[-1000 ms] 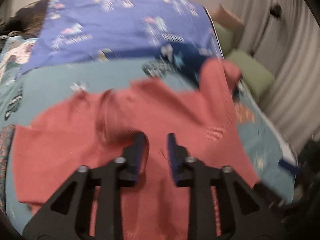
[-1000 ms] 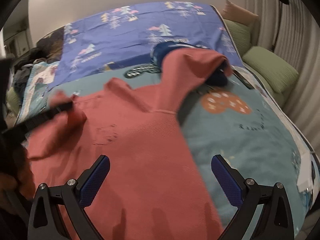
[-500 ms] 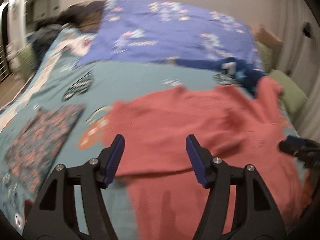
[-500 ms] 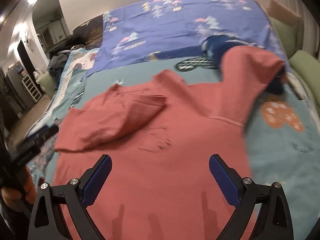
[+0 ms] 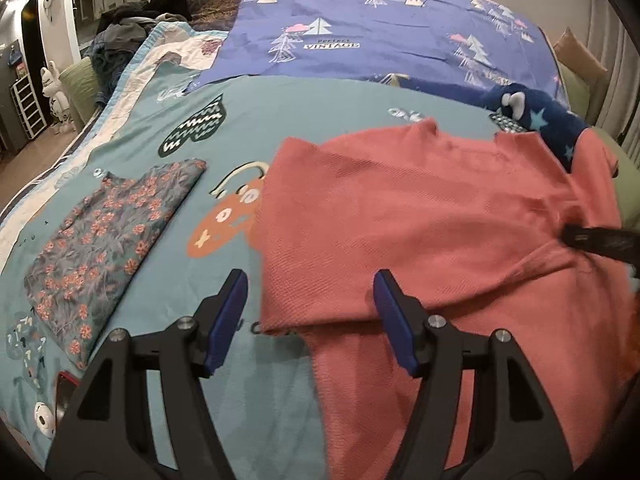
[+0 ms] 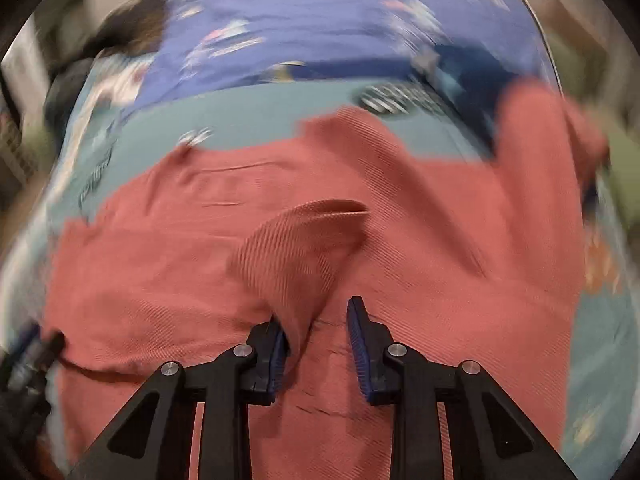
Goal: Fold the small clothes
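A salmon-red knit shirt (image 5: 420,216) lies on the teal bedcover, its left sleeve folded in over the body. My left gripper (image 5: 310,322) is open and empty, low over the shirt's left folded edge. In the right wrist view, my right gripper (image 6: 318,338) is partly open over the middle of the shirt (image 6: 400,220), with a raised fold of the folded sleeve (image 6: 296,248) between its fingers; the view is blurred. The right gripper also shows at the right edge of the left wrist view (image 5: 600,240), touching the shirt.
A folded floral garment (image 5: 108,236) lies on the bedcover (image 5: 280,112) to the left. A dark blue star-print garment (image 5: 536,116) lies under the shirt's far right sleeve. A purple tree-print sheet (image 5: 380,28) covers the far half. Green cushions (image 5: 576,88) stand at right.
My left gripper let go of the sleeve, opened wide and drew back to the left. My right gripper moved left onto the shirt's middle and narrowed around the folded sleeve.
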A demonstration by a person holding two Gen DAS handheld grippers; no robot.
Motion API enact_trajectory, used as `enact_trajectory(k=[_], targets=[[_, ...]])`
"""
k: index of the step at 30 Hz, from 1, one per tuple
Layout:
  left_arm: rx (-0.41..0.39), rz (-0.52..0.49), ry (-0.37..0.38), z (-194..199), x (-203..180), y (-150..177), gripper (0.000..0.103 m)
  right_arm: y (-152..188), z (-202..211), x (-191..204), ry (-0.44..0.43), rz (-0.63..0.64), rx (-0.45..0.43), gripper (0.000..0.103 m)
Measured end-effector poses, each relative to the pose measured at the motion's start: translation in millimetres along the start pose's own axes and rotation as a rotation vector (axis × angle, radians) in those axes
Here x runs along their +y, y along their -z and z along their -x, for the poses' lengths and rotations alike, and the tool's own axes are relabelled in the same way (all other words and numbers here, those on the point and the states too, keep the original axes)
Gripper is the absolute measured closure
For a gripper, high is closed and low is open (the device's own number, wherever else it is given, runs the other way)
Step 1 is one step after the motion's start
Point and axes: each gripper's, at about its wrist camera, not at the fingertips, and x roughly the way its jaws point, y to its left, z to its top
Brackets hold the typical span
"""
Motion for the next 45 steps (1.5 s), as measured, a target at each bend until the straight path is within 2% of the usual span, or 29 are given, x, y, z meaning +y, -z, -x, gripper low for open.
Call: enact_trajectory(k=[2,4,7,10,11,13,16,18,19,20,21,22,23,24,25,27,29,31,33,37,39,40,42,45], targets=[[0.005,0.02,0.01,-0.7,7.5,2.3,0.037,12.5,19.4,-41.1,-0.027,-0.155,-0.01,0.071],[0.001,0.049,0.027,2.1,15.1,5.6,0.037,23.5,37.4,-69.0,-0.053,-0.237,-0.048,0.069],[-0.006,0.063,0.035,6.4,20.3,8.9,0.036,33.2,53.4,-96.3,-0.095,-0.287,-0.068,0.059],[-0.006,0.063,0.052,10.0,21.0,12.4,0.035,28.3,44.5,-98.0,-0.24,-0.273,-0.011,0.056],[-0.006,0.062,0.055,10.5,20.9,13.1,0.034,25.0,35.8,-94.1,-0.316,-0.273,0.023,0.052],[-0.003,0.052,0.061,11.3,20.0,15.3,0.033,15.9,19.1,-85.2,-0.4,-0.265,0.058,0.049],[0.003,0.037,0.048,11.0,19.5,17.7,0.033,-9.4,-9.6,-71.7,-0.404,-0.19,0.084,0.045],[0.011,0.03,0.035,9.4,20.0,17.8,0.032,-24.6,-27.6,-55.6,-0.428,-0.099,0.123,0.032],[0.013,0.033,0.032,8.5,21.2,17.6,0.032,-30.6,-35.1,-48.5,-0.456,-0.06,0.134,0.016],[0.016,0.04,0.03,7.2,22.7,16.9,0.032,-35.9,-39.9,-41.5,-0.481,-0.035,0.13,0.012],[0.018,0.046,0.03,6.5,23.2,16.2,0.031,-39.2,-42.8,-35.1,-0.48,-0.026,0.117,0.013],[0.021,0.056,0.031,5.4,24.1,15.3,0.031,-41.3,-46.0,-29.5,-0.465,-0.025,0.118,0.022],[0.021,0.064,0.033,4.4,24.6,13.9,0.031,-43.1,-48.0,-23.8,-0.449,-0.019,0.113,0.068],[0.02,0.067,0.031,4.1,24.7,12.9,0.031,-46.0,-50.4,-17.4,-0.429,0.0,0.125,0.102],[0.019,0.067,0.028,4.5,24.8,12.2,0.031,-47.9,-50.3,-16.9,-0.437,-0.006,0.142,0.099],[0.009,0.057,0.02,8.3,24.0,10.2,0.031,-51.8,-34.0,-20.9,-0.477,-0.047,0.068,0.099],[-0.01,0.046,0.017,14.0,24.5,9.0,0.031,-59.9,-9.0,-28.3,-0.482,-0.045,-0.015,0.099],[-0.024,0.045,0.019,18.6,25.7,7.5,0.029,-69.4,14.4,-35.6,-0.455,-0.03,-0.102,0.099],[-0.035,0.053,0.028,21.3,27.4,6.2,0.026,-76.6,26.8,-42.9,-0.407,-0.008,-0.144,0.099],[-0.025,0.074,0.027,13.6,27.2,2.9,0.026,-75.4,2.6,-55.3,-0.332,-0.007,-0.051,0.096],[-0.014,0.078,0.04,8.8,26.2,1.1,0.026,-70.0,-14.8,-60.1,-0.262,-0.008,-0.002,0.096],[-0.009,0.079,0.047,7.7,25.5,0.6,0.026,-69.2,-17.9,-62.1,-0.225,-0.011,0.0,0.094],[0.003,0.076,0.07,5.7,23.9,-0.6,0.026,-67.9,-19.6,-69.6,-0.197,-0.041,-0.026,0.085],[0.005,0.057,0.089,3.7,20.8,-0.2,0.026,-62.6,-6.0,-77.7,-0.204,-0.06,-0.071,0.084]])
